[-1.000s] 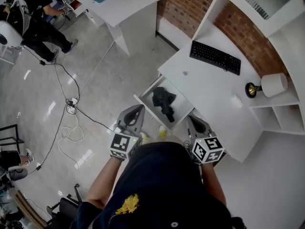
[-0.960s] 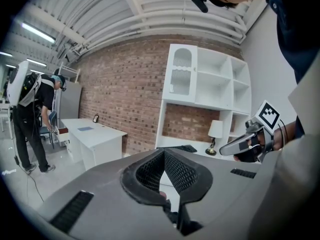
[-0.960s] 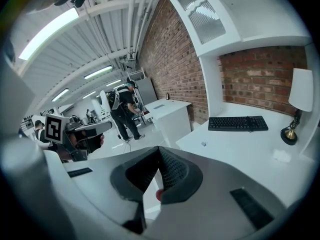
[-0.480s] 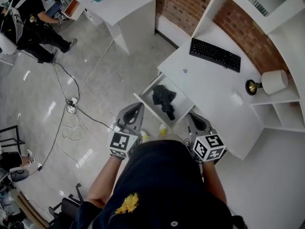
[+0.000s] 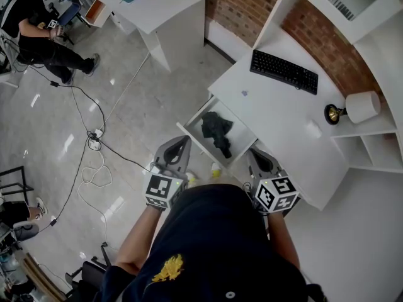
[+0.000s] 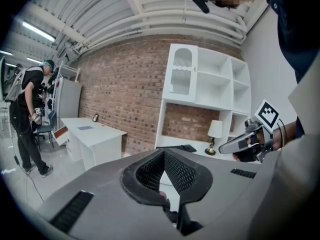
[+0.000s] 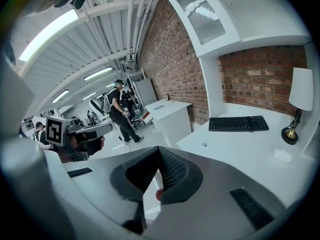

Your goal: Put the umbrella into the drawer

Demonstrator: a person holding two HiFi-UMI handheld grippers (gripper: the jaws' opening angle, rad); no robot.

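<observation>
The black folded umbrella [image 5: 216, 131] lies inside the open white drawer [image 5: 189, 134], which is pulled out from the white desk [image 5: 283, 128]. My left gripper [image 5: 184, 142] hovers just off the drawer's near left corner, its jaws closed to a point with nothing between them. My right gripper [image 5: 254, 153] hangs over the desk's near edge beside the drawer, also shut and empty. In the left gripper view the left gripper [image 6: 163, 153] has its tips together. In the right gripper view the right gripper [image 7: 160, 149] also has its tips together. Neither gripper touches the umbrella.
A black keyboard [image 5: 283, 72] and a lamp [image 5: 356, 112] stand on the desk by the brick wall and white shelves. Cables [image 5: 94, 145] trail over the glossy floor to the left. A second white desk [image 5: 157, 5] and a person [image 5: 44, 33] are at the far left.
Both grippers have stayed where they were. The person at the far left has shifted position by the other desk.
</observation>
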